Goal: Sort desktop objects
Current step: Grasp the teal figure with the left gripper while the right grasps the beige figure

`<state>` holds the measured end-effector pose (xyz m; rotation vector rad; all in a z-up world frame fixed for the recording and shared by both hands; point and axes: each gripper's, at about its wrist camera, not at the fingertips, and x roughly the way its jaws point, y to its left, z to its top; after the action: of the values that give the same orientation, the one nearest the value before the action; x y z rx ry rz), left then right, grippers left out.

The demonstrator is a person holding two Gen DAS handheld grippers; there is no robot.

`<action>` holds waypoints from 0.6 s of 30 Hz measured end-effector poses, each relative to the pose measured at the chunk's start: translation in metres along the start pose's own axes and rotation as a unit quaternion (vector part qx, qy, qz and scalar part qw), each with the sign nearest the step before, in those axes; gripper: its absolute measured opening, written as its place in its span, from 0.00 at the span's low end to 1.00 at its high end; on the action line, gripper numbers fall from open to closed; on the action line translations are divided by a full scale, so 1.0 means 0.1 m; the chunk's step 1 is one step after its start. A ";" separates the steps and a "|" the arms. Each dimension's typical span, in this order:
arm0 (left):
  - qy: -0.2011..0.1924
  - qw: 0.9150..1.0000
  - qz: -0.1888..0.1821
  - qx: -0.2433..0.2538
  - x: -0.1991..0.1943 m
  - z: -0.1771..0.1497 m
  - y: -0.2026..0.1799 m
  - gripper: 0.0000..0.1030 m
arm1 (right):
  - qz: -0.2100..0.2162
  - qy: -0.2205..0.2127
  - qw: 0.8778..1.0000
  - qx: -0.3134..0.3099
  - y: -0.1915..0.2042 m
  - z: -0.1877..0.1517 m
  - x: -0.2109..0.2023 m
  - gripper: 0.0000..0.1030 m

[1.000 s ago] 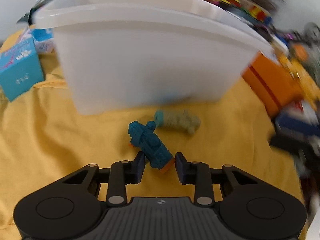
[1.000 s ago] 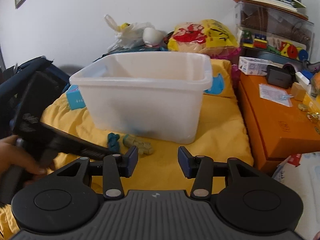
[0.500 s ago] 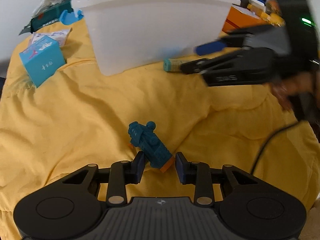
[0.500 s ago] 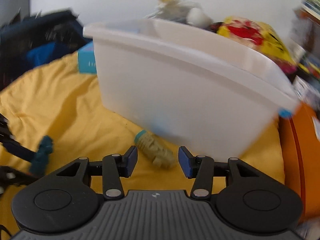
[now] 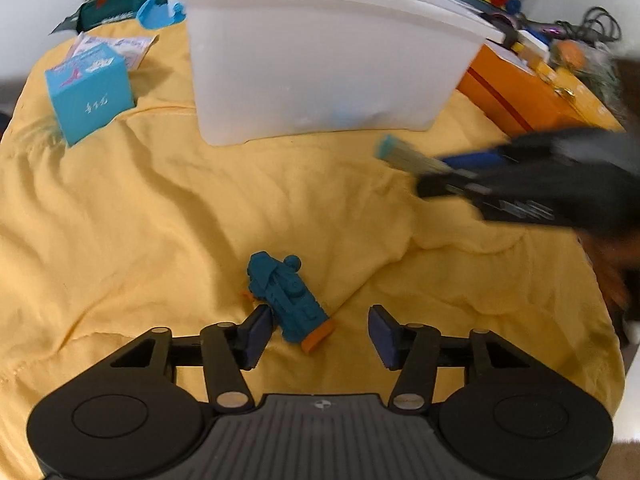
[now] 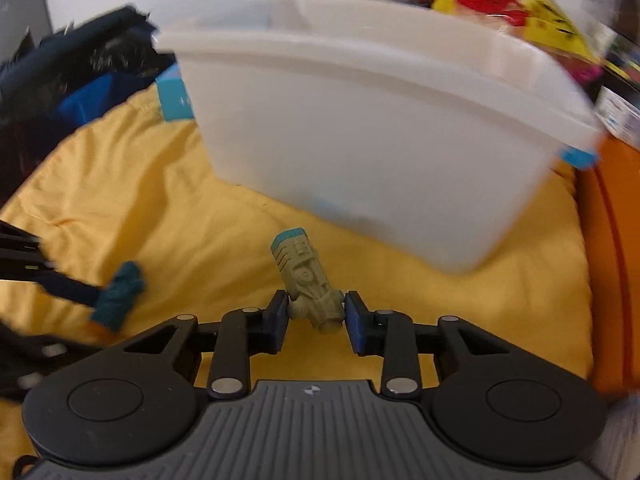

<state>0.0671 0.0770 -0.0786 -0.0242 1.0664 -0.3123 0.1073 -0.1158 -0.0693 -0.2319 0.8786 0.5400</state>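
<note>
My left tongs (image 5: 318, 334) stand wide apart with nothing gripped. The teal toy (image 5: 285, 298) lies on the yellow sheet (image 5: 160, 216) between their fingers, close against the left pad (image 5: 256, 334) and clear of the right one, its orange end pointing back toward me.

My right tongs (image 6: 316, 322) are closed down onto the olive-green toy (image 6: 308, 280), both pads pressed against its lower end, while its teal-capped end tilts forward and a little left. Whether it rests on the sheet or is lifted off it, I cannot tell.

Past both toys stands the white plastic bin (image 5: 320, 64) on the sheet; a faint blue shape shows through its wall near the bottom. To the left of the bin sits a small blue box (image 5: 90, 98), with a printed packet (image 5: 120, 46) just behind it. On the bin's right side is an orange box (image 5: 532, 98) with small clutter on top. Behind the bin, the right view shows a yellow and red bag (image 6: 512, 12), blurred.
</note>
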 end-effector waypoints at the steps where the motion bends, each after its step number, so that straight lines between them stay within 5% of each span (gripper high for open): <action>1: -0.002 1.000 0.004 -0.002 0.03 0.01 -0.01 0.56 | -0.001 -0.001 1.000 0.013 0.02 -0.07 -0.12 0.33; 3: -0.004 1.000 0.012 0.000 0.06 0.02 -0.03 0.52 | 0.002 0.012 1.000 0.025 0.03 -0.17 -0.24 0.33; 5: -0.011 0.999 0.035 0.025 0.08 0.03 -0.10 0.30 | -0.006 0.022 0.999 0.029 0.06 -0.31 -0.34 0.33; 14: -0.004 0.993 -0.017 0.115 0.04 -0.08 -0.27 0.30 | -0.016 0.043 0.995 0.086 0.13 -0.60 -0.28 0.35; 18: -0.001 0.996 -0.024 0.090 0.00 -0.09 -0.25 0.37 | -0.013 0.034 0.995 0.096 0.16 -0.59 -0.24 0.46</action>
<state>0.0533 0.0543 -0.0790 0.1123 1.0331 -0.4506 0.0467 -0.1348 -0.0870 -0.0869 0.9864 0.4214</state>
